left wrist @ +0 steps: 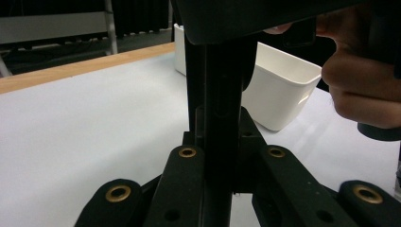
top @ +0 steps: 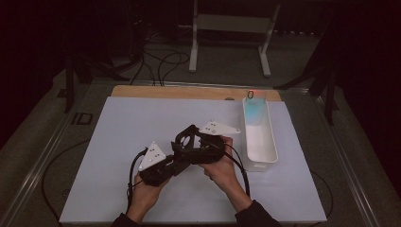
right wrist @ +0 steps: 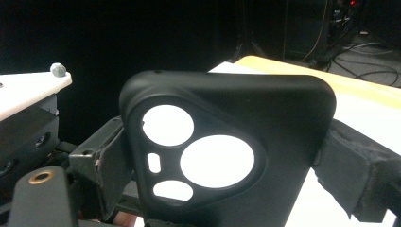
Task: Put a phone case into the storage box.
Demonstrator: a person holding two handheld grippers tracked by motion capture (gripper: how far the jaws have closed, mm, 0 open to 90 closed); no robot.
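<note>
Black soft-plastic phone case [right wrist: 227, 156] with camera cutouts sits clamped edge-to-edge in the right gripper [top: 196, 144] above the white table mat [top: 123, 127], left gripper [top: 158, 168] pinching its end: light, flexible, slippery, so grip the rims, not the thin back.

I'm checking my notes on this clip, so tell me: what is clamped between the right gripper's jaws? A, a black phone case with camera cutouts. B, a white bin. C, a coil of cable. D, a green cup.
A: the right gripper has its jaws pressing both sides of the black phone case, whose round camera cutouts show.
</note>
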